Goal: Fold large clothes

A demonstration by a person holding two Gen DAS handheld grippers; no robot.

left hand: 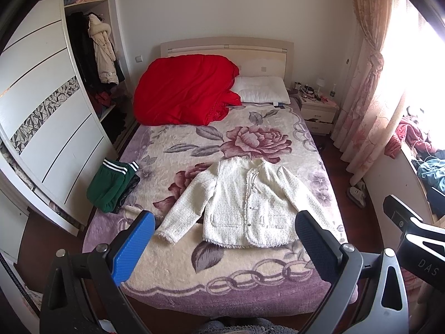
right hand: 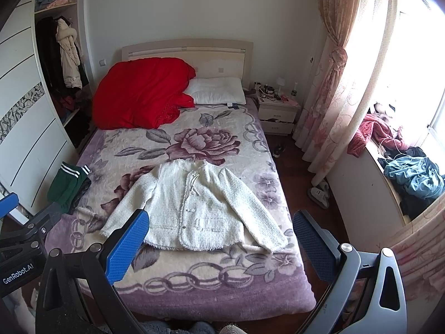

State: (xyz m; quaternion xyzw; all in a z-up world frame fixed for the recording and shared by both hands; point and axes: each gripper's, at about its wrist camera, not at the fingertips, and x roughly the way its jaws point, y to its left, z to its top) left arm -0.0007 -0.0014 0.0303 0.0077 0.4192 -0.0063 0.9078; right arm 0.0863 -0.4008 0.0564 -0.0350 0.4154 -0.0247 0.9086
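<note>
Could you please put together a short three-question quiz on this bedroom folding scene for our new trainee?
1. True or false: the white jacket lies spread flat, front side up, on the floral blanket.
2. Which lies nearest the bed's left edge: A) red quilt, B) green garment, C) pillow?
3. Fill in: the left gripper and right gripper are both ____.

Key: 1 true; 2 B; 3 open.

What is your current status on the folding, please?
Left tongs open, right tongs open, both empty above the bed's foot. White jacket flat, front up, unfolded on floral blanket. Green garment beside it, apart; nothing in the way.
</note>
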